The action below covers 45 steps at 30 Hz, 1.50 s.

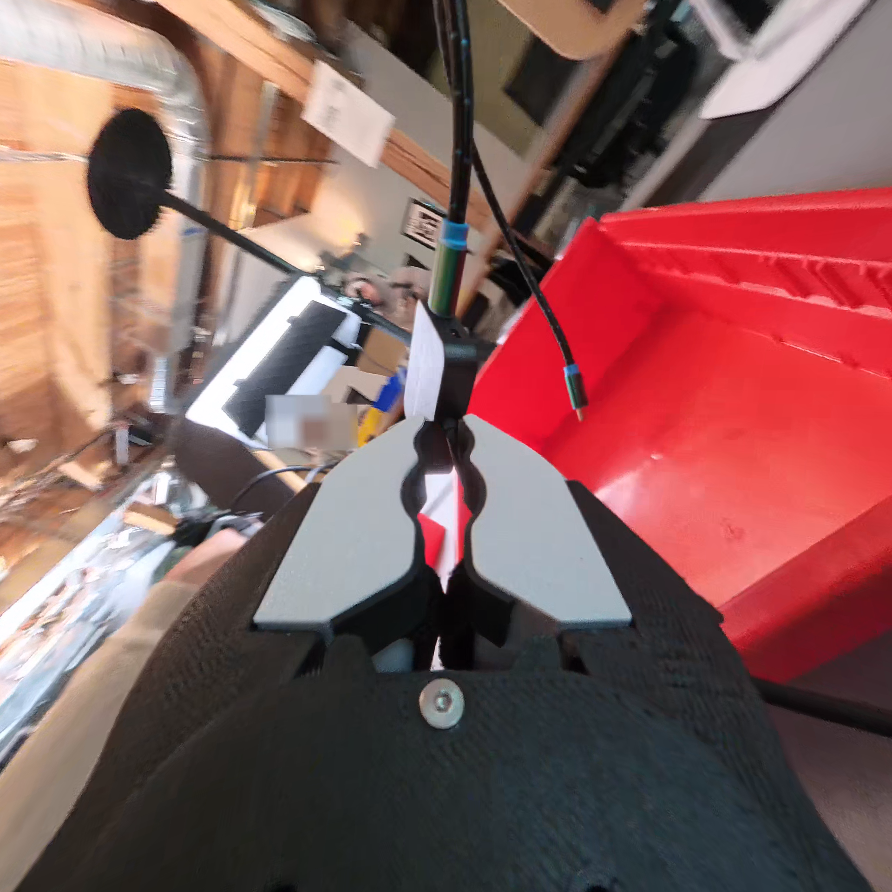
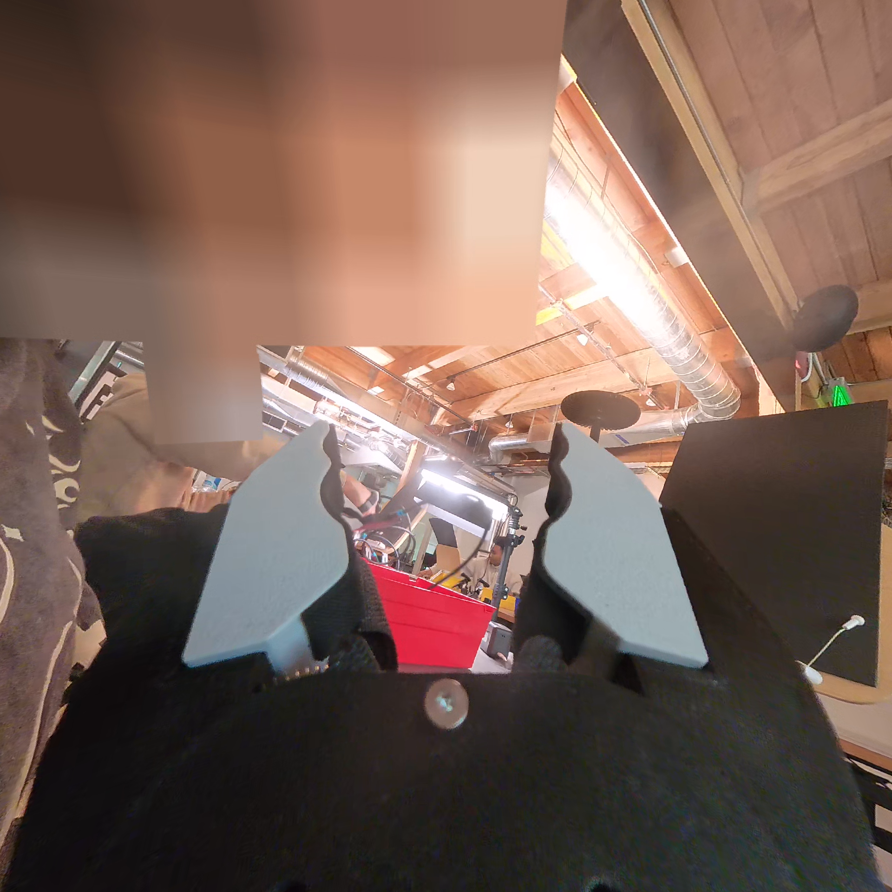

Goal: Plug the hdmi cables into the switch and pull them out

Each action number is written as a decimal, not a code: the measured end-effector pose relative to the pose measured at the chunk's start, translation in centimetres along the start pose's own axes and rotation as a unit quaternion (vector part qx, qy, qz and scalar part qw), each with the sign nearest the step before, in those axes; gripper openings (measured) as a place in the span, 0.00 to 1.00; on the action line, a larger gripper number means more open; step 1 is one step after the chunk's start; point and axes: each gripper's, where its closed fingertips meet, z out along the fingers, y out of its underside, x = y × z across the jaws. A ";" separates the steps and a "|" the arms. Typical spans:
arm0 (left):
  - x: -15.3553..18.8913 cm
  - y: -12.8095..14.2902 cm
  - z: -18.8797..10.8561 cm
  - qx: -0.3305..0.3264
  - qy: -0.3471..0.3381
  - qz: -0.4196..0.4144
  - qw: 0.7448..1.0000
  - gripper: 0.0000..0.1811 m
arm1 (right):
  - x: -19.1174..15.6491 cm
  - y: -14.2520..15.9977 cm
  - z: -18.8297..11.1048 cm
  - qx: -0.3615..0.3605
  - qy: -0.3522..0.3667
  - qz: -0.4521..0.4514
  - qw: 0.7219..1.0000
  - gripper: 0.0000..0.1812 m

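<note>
The left claw is pressed nearly together, its tips pinching a thin black lead of a small dark switch that sits just past the fingertips. A white label hangs on the switch's near face; its writing is too blurred to read. A braided black hdmi cable runs into the far end of the switch through a metallic plug with a blue band. A second, thinner cable curves off to the right and ends in a loose plug, also blue-banded, which hangs free in front of a red bin.

The right claw is spread wide and holds nothing. Between its fingers, farther off, the red bin stands on a table with a thin black cable drooping over its rim. A black board stands to the right of this claw.
</note>
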 end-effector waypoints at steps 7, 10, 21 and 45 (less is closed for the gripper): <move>-2.9 -4.8 -3.6 0.085 -0.129 0.014 0.988 0.04 | -0.1 0.2 0.1 -0.006 -0.001 -0.007 1.000 0.46; -4.3 -8.2 -5.5 0.138 -0.161 -0.001 0.977 0.02 | -0.1 0.3 0.1 -0.007 -0.002 -0.008 1.000 0.46; 0.6 -22.0 -11.1 0.310 -0.130 -0.093 0.937 0.02 | -0.2 0.4 0.1 -0.011 -0.004 -0.009 1.000 0.45; 18.2 -33.2 -16.1 0.435 0.200 -0.272 0.835 0.01 | 2.7 6.9 2.7 -0.146 0.066 0.039 0.986 0.47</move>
